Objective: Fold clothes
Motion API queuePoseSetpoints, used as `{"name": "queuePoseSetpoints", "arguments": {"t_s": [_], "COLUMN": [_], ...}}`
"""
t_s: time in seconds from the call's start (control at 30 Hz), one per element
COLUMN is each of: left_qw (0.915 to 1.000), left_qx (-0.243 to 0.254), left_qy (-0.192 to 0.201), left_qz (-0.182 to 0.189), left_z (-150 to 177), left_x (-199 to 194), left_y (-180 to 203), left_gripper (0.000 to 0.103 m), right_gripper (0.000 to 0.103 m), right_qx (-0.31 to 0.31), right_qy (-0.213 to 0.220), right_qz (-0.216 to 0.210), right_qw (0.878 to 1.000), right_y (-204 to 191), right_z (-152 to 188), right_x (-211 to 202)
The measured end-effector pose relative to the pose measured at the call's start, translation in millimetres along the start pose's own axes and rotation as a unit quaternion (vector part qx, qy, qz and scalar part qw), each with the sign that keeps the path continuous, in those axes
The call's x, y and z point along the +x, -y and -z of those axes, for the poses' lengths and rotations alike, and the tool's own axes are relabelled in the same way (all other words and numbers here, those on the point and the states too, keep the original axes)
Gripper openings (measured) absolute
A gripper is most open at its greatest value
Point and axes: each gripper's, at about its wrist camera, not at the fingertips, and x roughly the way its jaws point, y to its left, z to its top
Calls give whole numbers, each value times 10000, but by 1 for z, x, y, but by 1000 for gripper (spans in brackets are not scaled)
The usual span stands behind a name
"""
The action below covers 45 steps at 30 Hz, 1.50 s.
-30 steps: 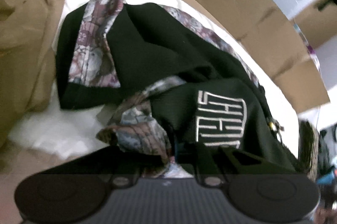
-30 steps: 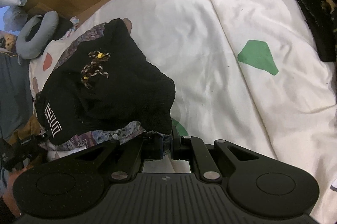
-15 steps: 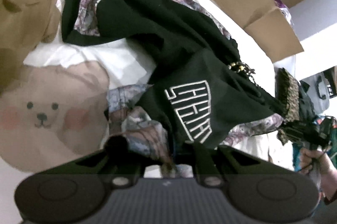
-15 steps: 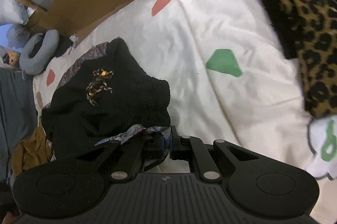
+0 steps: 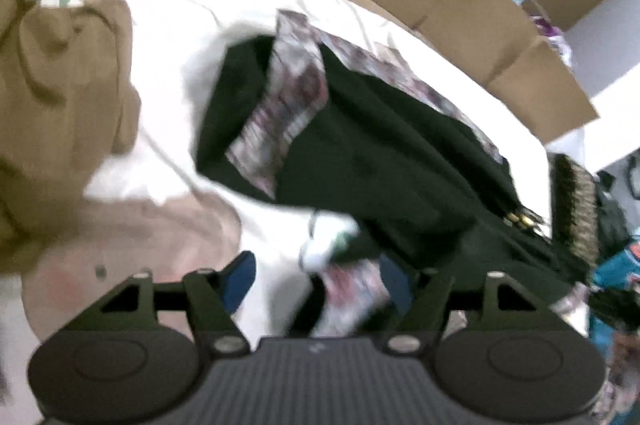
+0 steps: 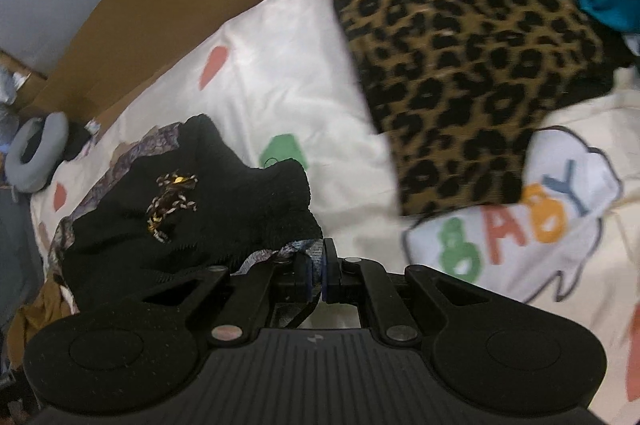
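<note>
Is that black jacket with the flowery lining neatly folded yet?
No. The black jacket lies bunched, flowery lining showing, one edge pinched by the right gripper.

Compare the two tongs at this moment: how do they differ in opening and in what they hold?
The left tongs stand open, their jaws having just been opening, while the right tongs are shut. The left tongs grip nothing, with a blurred floral edge of the black garment loose between the pads; the right tongs pinch the floral hem of that garment. Both point down at the bedsheet.
</note>
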Motion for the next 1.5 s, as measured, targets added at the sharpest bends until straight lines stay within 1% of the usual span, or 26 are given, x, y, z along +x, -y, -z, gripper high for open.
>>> {"name": "queuePoseSetpoints", "arguments": {"t_s": [0.03,0.1,0.13,0.23,0.4,0.43,0.6,0.63,0.67,0.73,0.83,0.93,0.97,1.03,1.13,1.3,1.33,1.4,1.43,1.47,1.5], "left_qw": [9999,9997,9996,9992,9975,9971,9960,9957,9958,9960,9970,9980,9982,9982,9982,9973,9973,9972,9972,9969,9964], "left_qx": [71,171,190,240,375,423,463,489,463,378,284,33,-99,-290,-437,-564,-554,-527,-504,-469,-432], "left_qy": [14,100,153,319,596,615,751,772,783,798,706,602,551,497,400,400,407,415,419,392,361], "left_qz": [-74,-139,-108,-10,-90,-134,-111,-127,-124,-104,-163,-210,-208,-147,-19,231,272,323,363,494,633], "left_z": [-9,-31,-39,-64,-102,-108,-133,-136,-140,-149,-157,-151,-151,-149,-146,-140,-139,-139,-139,-138,-138], "left_x": [8,27,33,49,75,79,95,97,100,107,121,118,124,133,145,155,156,158,158,158,159], "left_y": [0,-6,-9,-17,-22,-22,-23,-22,-24,-31,-35,-41,-47,-56,-63,-65,-64,-61,-59,-58,-56], "left_gripper": [72,79,82,83,83,83,84,85,90,91,91,91,91,91,91,91,90,85,76,62,54], "right_gripper": [1,1,1,1,1,1,2,2,2,2,2,2,2,2,2,2,2,2,2,2,2], "right_qx": [24,71,82,91,110,137,299,291,282,294,299,292,300,313,337,370,376,396,409,421,431], "right_qy": [13,40,42,48,142,173,259,257,256,244,227,205,192,166,132,97,87,70,66,62,68], "right_qz": [31,94,125,205,307,325,364,365,365,365,367,373,376,385,396,421,426,428,427,426,413], "right_qw": [10000,9999,9999,9997,9994,9992,9986,9986,9986,9986,9986,9987,9987,9986,9986,9984,9983,9983,9982,9982,9982], "right_y": [3,8,10,13,12,12,15,15,16,17,18,19,20,20,22,23,24,24,24,24,24], "right_z": [1,2,1,1,3,4,9,9,10,10,11,12,12,13,15,16,16,17,17,16,16], "right_x": [-2,-6,-7,-9,-3,-3,1,2,2,3,4,6,7,9,12,16,17,18,18,18,18]}}
